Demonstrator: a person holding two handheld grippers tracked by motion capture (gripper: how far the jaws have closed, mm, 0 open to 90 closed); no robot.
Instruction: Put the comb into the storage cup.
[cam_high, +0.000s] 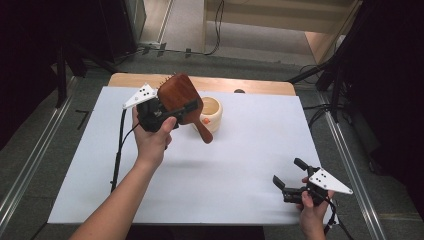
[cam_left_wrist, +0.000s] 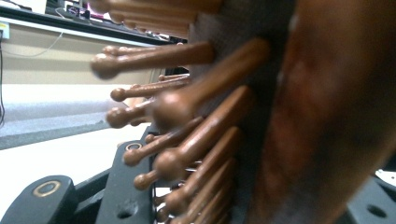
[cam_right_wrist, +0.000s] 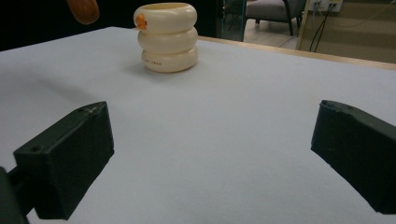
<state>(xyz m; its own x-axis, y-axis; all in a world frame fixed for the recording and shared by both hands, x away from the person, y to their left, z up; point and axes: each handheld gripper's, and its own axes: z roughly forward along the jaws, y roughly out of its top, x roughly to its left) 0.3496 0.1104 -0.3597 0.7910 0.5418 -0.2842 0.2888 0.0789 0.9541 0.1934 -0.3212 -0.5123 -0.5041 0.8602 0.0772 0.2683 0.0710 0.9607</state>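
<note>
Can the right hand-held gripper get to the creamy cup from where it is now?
Probably yes. The right hand-held gripper is open and faces the cream cup across bare white table. The wooden hairbrush, clamped in the left hand-held gripper, hangs close beside the cup and might crowd it.

Hairbrush (cam_high: 180, 97) just left of cup (cam_high: 212, 113)

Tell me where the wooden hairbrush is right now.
In the high view the wooden hairbrush is held off the table in the left gripper, at the far left-centre, its handle angled down beside the cream cup.
</note>
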